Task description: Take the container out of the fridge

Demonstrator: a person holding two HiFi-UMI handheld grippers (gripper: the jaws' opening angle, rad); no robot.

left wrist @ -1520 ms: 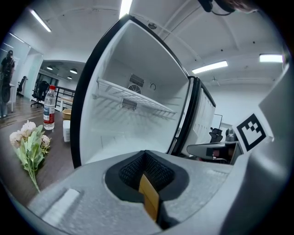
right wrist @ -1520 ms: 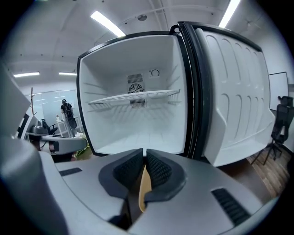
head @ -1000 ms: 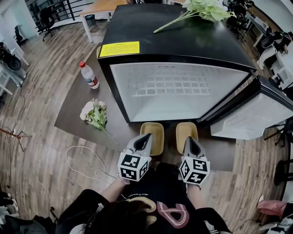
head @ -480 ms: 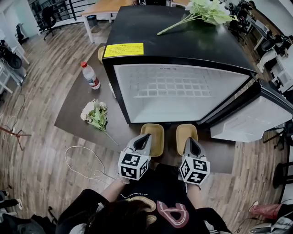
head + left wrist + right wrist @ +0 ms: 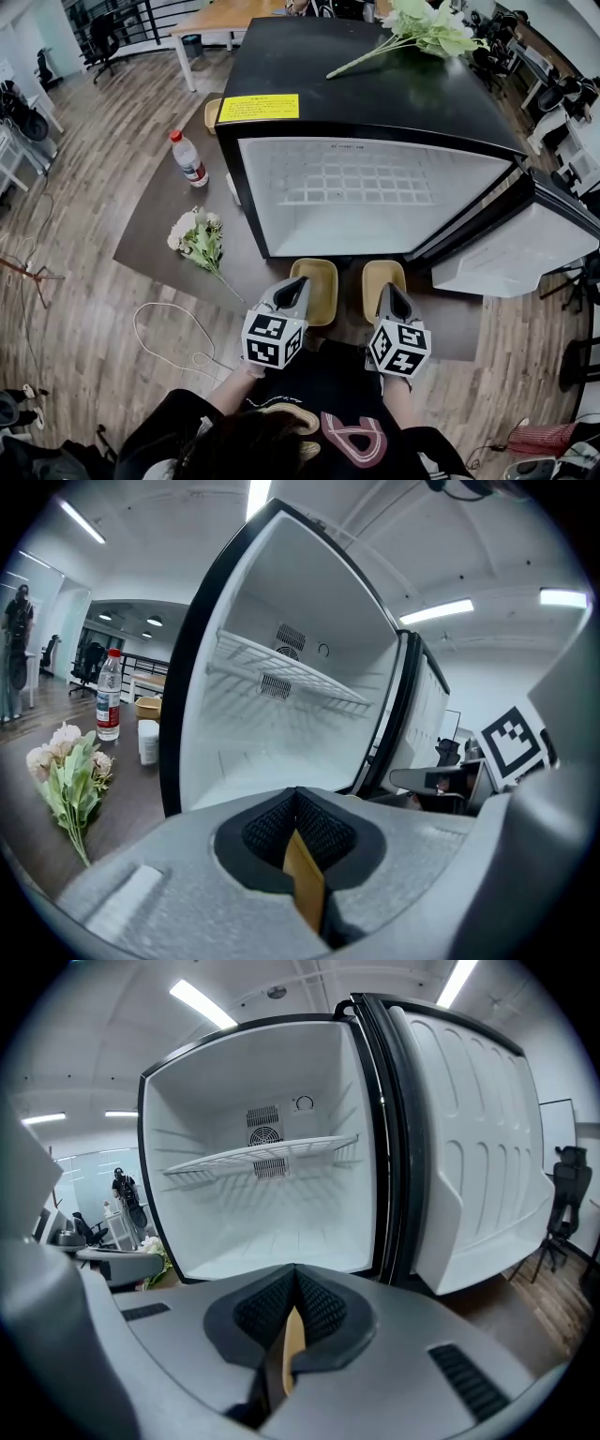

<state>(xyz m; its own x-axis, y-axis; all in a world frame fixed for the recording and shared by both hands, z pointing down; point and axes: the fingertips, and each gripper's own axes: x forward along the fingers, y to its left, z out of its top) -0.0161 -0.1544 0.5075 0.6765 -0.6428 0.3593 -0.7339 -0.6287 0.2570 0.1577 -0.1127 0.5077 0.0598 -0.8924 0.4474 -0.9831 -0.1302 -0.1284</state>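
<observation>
- At far left, a water bottle stood upright on the brown surface. A bunch of flowers lay near it. Neither concerned the task.
- My left claw was closed on the near rim of the left container. In the left gripper view a tan edge sat pinched between the pads.
- The fridge stood open at centre. Its wire shelf and its floor were bare, and nothing remained inside.
- My right claw was likewise clamped on the near rim of the right container.
- The two containers sat just beside each other, outside the fridge and just in front of its opening. I could not tell whether they rested on the surface or hung slightly above it.
- The door hung wide at right.
- Finding: the removal step appeared all but complete. In my judgement the next move called for setting both containers down clear of the door's swing. Each claw would then need to open and back away without dragging a rim.
</observation>
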